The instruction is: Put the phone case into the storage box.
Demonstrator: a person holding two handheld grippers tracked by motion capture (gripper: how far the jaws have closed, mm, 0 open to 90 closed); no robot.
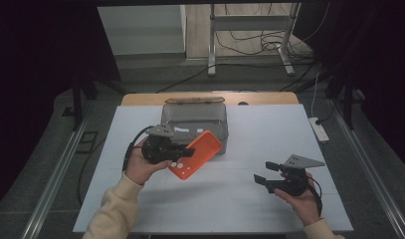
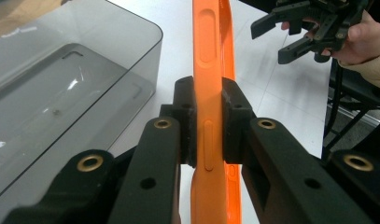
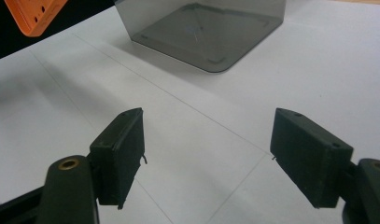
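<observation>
**Case clamped in my left gripper, right one empty**

I see the orange case [image 1: 196, 154] held up off the white table [image 1: 269, 204], tilted, just in front of the smoky bin [image 1: 194, 119]. My left gripper [image 1: 186, 152] has its jaws pinched tight on the case's edge; the left gripper view shows the pads [image 2: 185, 116] pressing both sides. My right gripper [image 1: 264, 172] sits well apart to the right, low over the table, jaws spread wide with nothing between them.
</observation>
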